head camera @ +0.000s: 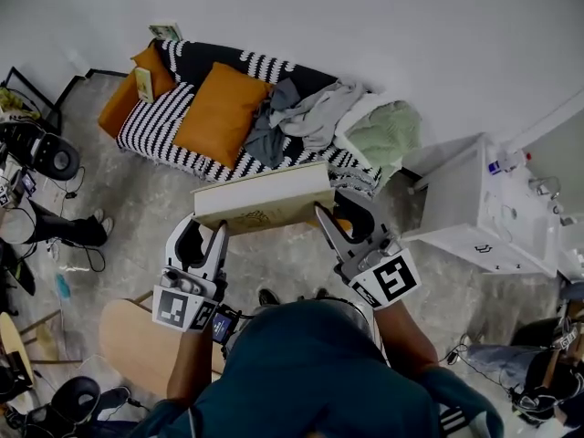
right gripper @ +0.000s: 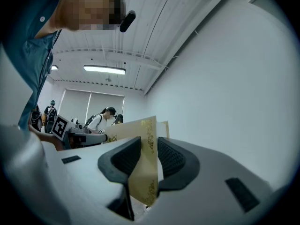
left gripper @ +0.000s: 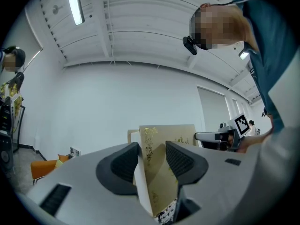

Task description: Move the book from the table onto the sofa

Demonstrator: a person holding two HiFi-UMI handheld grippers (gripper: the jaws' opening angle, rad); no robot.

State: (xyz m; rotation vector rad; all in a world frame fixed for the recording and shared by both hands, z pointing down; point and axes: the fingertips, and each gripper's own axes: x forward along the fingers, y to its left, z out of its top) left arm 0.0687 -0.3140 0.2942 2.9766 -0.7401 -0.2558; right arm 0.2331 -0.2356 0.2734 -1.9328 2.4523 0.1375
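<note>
left gripper (head camera: 209, 232) and right gripper (head camera: 335, 210) clamp the book (head camera: 263, 197); only head view shows sofa (head camera: 146, 131).

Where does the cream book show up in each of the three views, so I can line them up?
Head view: the cream hardcover book with gold ornament lies flat at centre, just below the black-and-white striped sofa.
Left gripper view: the book is at lower centre, clamped between the jaws.
Right gripper view: the book is at lower centre, clamped between the jaws.
Shared landmark: the person's teal top.
</note>
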